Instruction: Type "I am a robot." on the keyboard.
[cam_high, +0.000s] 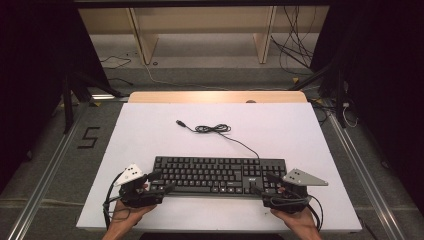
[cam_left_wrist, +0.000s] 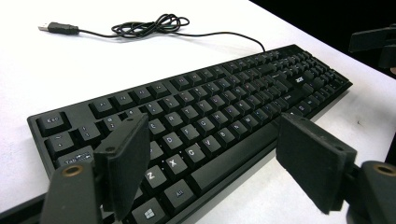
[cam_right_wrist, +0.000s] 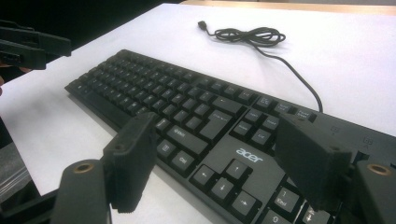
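L gripper (cam_high: 159, 183) sits at the keyboard's (cam_high: 218, 174) left end, near the table's (cam_high: 150, 125) front-left edge, jaws wide apart, holding nothing. Lots of bare white surface behind and to both sides. Keyboard: black, full-size, lying flat, centred near the front edge; its cable (cam_high: 220, 129) is bunched behind it w/ USB plug (cam_high: 181, 123) loose. R gripper (cam_high: 264, 183) at the right end, jaws also spread, empty.
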